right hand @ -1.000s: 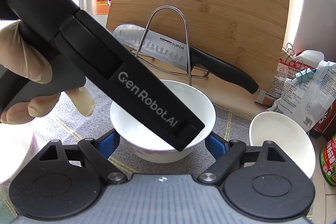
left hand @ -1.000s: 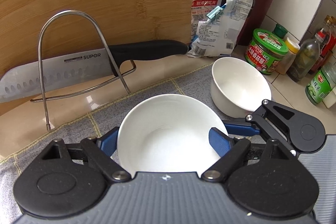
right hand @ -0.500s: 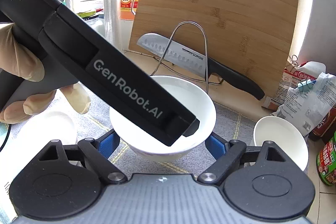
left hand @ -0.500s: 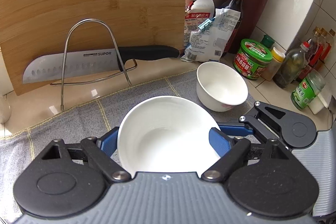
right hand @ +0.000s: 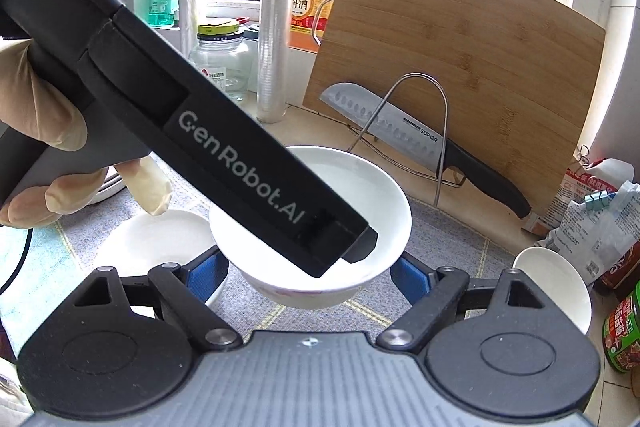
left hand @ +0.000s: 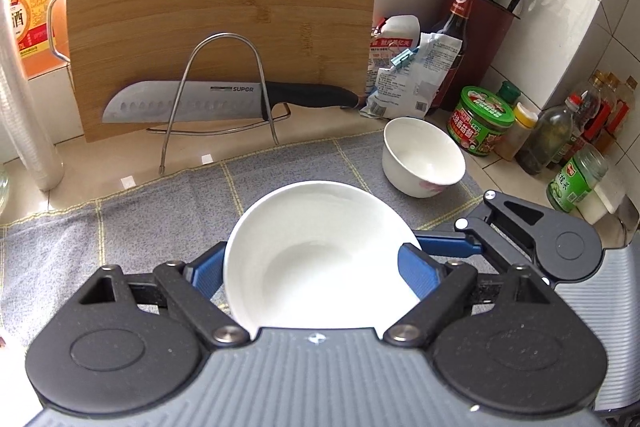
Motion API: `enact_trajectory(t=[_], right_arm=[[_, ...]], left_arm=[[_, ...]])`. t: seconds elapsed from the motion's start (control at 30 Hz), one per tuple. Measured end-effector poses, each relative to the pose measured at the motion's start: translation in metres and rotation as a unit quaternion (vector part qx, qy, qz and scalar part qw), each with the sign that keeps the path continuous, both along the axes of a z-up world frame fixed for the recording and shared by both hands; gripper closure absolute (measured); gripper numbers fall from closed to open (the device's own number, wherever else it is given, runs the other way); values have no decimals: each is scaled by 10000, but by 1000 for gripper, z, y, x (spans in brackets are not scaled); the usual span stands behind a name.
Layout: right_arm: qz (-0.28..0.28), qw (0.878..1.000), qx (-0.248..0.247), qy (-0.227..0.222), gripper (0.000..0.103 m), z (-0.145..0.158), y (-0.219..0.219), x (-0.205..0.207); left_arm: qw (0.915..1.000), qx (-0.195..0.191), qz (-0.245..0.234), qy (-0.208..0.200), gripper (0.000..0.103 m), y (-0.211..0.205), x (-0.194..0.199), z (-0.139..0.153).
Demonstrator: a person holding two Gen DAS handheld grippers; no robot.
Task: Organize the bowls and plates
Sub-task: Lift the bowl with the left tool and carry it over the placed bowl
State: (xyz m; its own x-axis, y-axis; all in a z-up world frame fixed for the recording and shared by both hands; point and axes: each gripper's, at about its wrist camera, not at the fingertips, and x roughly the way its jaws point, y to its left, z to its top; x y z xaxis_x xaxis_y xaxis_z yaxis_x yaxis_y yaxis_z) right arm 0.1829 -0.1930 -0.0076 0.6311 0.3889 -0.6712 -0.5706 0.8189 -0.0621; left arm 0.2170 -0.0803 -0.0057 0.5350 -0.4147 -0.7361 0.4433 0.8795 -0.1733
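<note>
— How many bowls do you count?

— Through the left wrist, two. A round white ceramic bowl point(left hand: 320, 251) is clamped between the blue fingers point(left hand: 420, 267) of the left gripper point(left hand: 314, 265), over the grey checked cloth point(left hand: 160, 219) on the tabletop. A smaller white bowl point(left hand: 424, 159) stands beyond the right finger.

— And the right wrist?

— The right gripper point(right hand: 308, 273) has its fingers closed against that same bowl's sides. Only this view shows a third white dish point(right hand: 156, 243) beyond the left finger, and a gloved hand point(right hand: 48, 131).

— Anything only the left sees?

— A dark red knife block point(left hand: 492, 15) with three black handles.
</note>
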Motion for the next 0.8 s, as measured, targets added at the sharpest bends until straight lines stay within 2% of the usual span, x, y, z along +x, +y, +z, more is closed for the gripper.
enact_trajectory(t=[0.43, 0.8], right_arm=[[391, 9992, 66, 1, 12, 8, 27, -21], [748, 9970, 111, 159, 12, -2, 48, -27]], left_arm=[[9993, -13, 383, -37, 15, 34, -32, 5], [9978, -8, 659, 31, 15, 56, -52, -3]])
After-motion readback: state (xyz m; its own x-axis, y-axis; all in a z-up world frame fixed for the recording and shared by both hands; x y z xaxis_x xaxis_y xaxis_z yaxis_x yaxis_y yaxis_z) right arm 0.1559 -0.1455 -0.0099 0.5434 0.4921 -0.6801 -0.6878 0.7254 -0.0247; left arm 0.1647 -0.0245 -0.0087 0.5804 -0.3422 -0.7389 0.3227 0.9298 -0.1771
